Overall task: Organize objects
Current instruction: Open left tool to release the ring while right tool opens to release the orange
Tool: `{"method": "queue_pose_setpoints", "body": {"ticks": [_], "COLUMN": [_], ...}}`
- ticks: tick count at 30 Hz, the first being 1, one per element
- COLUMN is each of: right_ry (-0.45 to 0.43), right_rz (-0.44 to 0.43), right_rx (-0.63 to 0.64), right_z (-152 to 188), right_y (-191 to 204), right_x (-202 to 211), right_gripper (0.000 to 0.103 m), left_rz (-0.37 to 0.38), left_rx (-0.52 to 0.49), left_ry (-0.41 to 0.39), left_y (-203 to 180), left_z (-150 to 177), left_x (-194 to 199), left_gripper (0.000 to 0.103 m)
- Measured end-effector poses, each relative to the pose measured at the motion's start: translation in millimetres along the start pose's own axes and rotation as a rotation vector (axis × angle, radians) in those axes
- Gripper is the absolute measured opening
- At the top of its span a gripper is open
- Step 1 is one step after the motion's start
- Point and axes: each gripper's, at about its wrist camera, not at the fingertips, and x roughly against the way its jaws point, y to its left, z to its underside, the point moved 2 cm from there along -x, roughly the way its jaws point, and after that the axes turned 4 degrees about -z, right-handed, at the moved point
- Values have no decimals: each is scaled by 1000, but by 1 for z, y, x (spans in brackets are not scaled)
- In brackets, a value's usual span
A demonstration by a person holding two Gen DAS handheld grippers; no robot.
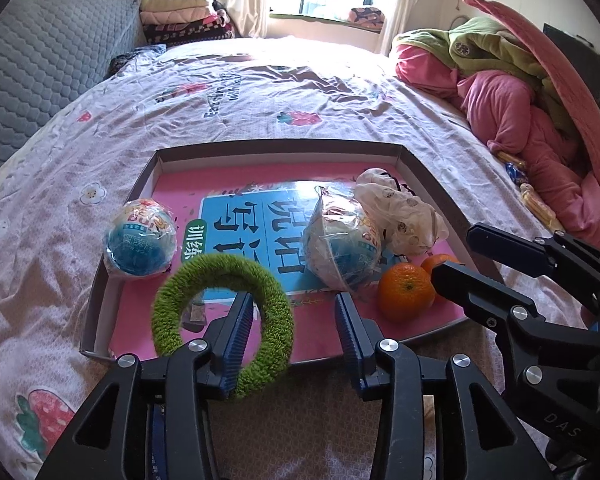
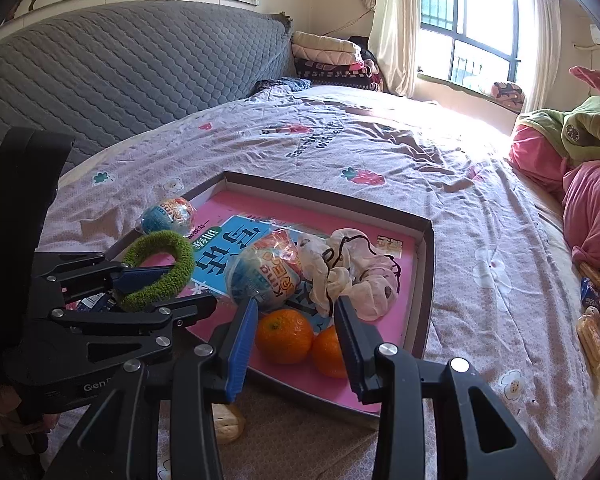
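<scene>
The left gripper (image 1: 296, 312) has its fingers spread, a green fuzzy ring (image 1: 224, 312) draped on one finger over the tray's (image 1: 100, 280) 7 o'clock corner. The right gripper (image 2: 296, 324) hangs parted over two oranges (image 2: 284, 336) at the near edge, gripping nothing. Open bedsheet (image 2: 380, 148) lies toward 12 o'clock.

A fuzzy green ring (image 1: 222, 312) hangs over the tray's (image 1: 278, 147) near left corner; two wrapped balls (image 1: 140, 238), a white bag (image 1: 400, 210) and two oranges (image 1: 405, 292) lie inside
</scene>
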Motion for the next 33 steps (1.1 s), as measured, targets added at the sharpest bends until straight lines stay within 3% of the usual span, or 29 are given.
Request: {"method": "queue_pose_setpoints", "body": {"ticks": [19,23,28,33], "right_ry": [-22,-33,-48,-65], "right_rz": [0,2,1,-2], "right_rx": [-10,-15,-23,-28], "right_z": [-4,-5,-7,-9], "right_y": [-4,-4,-4,-4], "right_x": [6,9,13,17], "right_gripper": [40,47,48,49], "left_rz": [-1,-12,-14,-14], "left_rx": [31,43,48,58], "left_ry": [-61,-77,-89,-102], "left_y": [9,13,15,17], "left_z": [-25,-29,-31,-31], "left_x": [22,31,39,47], "left_gripper": [47,51,51,61]}}
